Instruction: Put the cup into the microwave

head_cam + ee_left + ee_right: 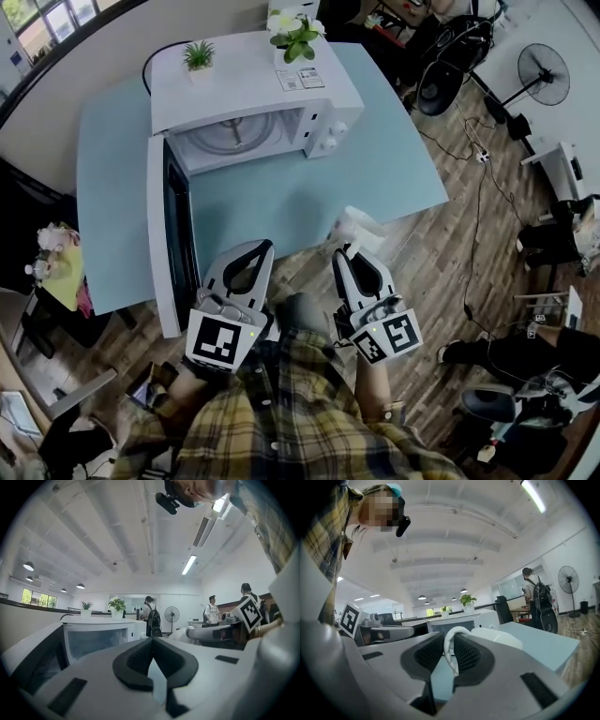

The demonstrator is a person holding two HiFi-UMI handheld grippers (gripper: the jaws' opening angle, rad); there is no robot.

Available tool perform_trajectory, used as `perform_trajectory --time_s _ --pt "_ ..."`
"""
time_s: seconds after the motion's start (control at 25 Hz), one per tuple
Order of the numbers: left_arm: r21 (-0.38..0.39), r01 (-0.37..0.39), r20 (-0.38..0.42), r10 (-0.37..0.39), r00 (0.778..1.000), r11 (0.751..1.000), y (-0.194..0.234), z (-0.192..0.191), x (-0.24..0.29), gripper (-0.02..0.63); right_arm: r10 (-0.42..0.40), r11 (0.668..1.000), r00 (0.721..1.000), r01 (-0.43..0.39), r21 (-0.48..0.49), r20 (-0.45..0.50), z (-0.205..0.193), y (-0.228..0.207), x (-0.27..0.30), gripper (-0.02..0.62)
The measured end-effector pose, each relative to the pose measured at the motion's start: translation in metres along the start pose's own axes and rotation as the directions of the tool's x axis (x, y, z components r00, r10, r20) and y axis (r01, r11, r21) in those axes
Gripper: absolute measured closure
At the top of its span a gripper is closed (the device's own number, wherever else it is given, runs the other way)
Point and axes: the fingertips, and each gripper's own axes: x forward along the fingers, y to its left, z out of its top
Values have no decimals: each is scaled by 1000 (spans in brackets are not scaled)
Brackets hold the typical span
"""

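Jaws of the right gripper (343, 253) are seen in the head view to be closed on a white cup (362, 228). The cup is held up over the near edge of the light blue table (281, 202), closer to the near right corner. The left gripper (259, 251) is held just beside it, over the same edge. A white microwave (253, 94) is set near the far edge. Its door (164, 234) is swung wide open to the left, and the glass plate inside can be seen. The cup is well apart from it.

In the left gripper view, the left gripper (151, 641) is shown with its jaws together at the tips. Nothing is held between them. The microwave (93, 637) is seen ahead on the left.

In the right gripper view, the right gripper (450, 651) is shown with its jaws pressed on the cup handle (449, 644), a thin white loop. The round cup body (497, 637) is seen just past the jaws, on the right. The microwave (454, 623) is seen far ahead.

The cup is plain white, smooth and shiny. It is judged to be hard and stiff, and likely to break if it is dropped or bumped. Its shiny sides are judged to be slippery, so the handle is the best place to be held. When only the handle is pinched, the body may tip or swing. It cannot be told if anything is inside.
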Motion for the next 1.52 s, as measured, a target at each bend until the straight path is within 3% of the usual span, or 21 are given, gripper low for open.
perform_trajectory --time_s 0.28,0.52,0.76,1.0,1.36,1.52 --pt "-8 -97 -27 97 995 995 17 -11 12 609 119 993 993 -119 -1 -19 -5 -11 39 526" --pt "-39 -267 -26 266 964 963 45 -10 32 609 303 952 952 -304 -13 -46 0 -22 90 526" --pt "-80 -457 -24 456 890 886 76 -4 54 609 498 866 864 -499 2 -79 4 -32 139 526" --pt "-98 -602 -32 603 797 792 92 7 80 609 652 756 751 -654 18 -107 16 -49 172 526" --pt "-129 -749 -65 748 660 650 93 6 86 609 796 599 586 -799 53 -150 18 -51 191 526" --pt "-125 -773 -82 770 632 622 95 4 78 609 819 567 553 -821 69 -156 15 -43 193 526"
